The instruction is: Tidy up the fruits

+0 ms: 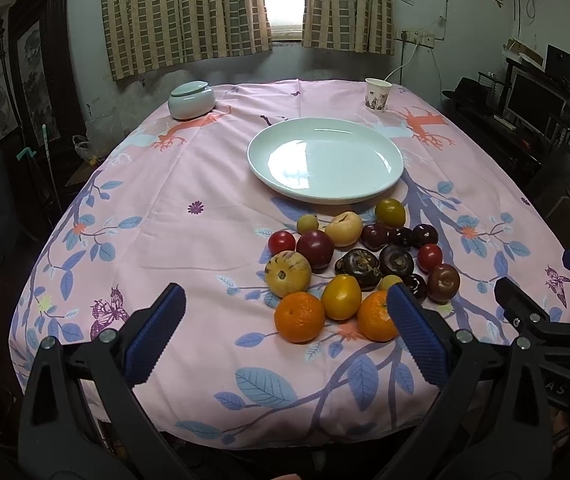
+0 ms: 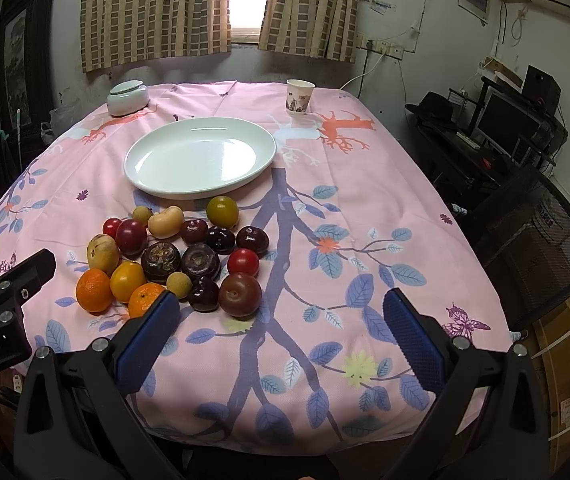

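Several fruits lie in a cluster on the pink tablecloth: two oranges [image 1: 299, 317] [image 2: 93, 290], a yellow fruit [image 1: 341, 297], dark plums [image 1: 315, 249] [image 2: 240, 294], red tomatoes [image 2: 243, 262] and brown mangosteens [image 2: 200, 261]. A white oval plate [image 1: 325, 159] [image 2: 200, 157] sits bare just beyond them. My left gripper [image 1: 285, 332] hangs open above the table's near edge, its right finger in front of the second orange. My right gripper [image 2: 281, 336] is open over bare cloth, to the right of the cluster. Nothing is between either pair of fingers.
A lidded pale ceramic jar [image 1: 191, 100] stands at the far left and a paper cup [image 1: 378, 94] at the far right of the table. A mesh chair [image 2: 541, 248] and a desk with a monitor [image 2: 509, 120] stand to the right. Curtains [image 2: 157, 12] hang behind.
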The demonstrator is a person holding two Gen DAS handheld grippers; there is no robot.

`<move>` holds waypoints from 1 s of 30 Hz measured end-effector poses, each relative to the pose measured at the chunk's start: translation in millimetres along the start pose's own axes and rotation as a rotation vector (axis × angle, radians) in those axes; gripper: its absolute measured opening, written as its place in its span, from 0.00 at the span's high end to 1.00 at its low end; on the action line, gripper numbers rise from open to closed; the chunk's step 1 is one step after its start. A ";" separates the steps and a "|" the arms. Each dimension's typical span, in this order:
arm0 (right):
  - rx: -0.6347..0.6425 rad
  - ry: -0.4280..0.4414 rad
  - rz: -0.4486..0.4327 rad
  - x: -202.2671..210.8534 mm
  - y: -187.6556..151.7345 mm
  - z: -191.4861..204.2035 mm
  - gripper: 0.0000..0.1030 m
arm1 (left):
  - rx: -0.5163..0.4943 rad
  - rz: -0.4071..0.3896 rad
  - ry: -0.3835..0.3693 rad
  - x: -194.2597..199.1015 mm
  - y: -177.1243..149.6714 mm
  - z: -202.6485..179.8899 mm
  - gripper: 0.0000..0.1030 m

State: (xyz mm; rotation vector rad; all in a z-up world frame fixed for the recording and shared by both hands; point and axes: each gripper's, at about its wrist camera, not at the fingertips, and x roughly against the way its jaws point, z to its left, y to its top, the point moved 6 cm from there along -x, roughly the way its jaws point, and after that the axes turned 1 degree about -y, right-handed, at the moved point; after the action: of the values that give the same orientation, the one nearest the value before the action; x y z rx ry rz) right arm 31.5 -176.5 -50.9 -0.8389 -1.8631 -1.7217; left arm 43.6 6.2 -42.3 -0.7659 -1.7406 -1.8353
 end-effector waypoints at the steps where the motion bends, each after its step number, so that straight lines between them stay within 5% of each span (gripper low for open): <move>1: 0.000 0.001 0.000 0.0 0.0 -0.1 0.01 | -0.001 0.000 0.000 -0.3 0.1 -0.2 0.02; 30: 0.003 -0.001 0.002 -2.5 1.4 2.4 0.01 | 0.015 0.018 -0.009 -4.6 -2.7 2.8 0.02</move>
State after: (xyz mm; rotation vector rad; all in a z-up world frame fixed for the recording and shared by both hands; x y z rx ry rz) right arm 34.4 -174.3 -52.0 -0.8397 -1.8646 -1.7173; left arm 45.3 9.0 -47.4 -0.7822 -1.7455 -1.8070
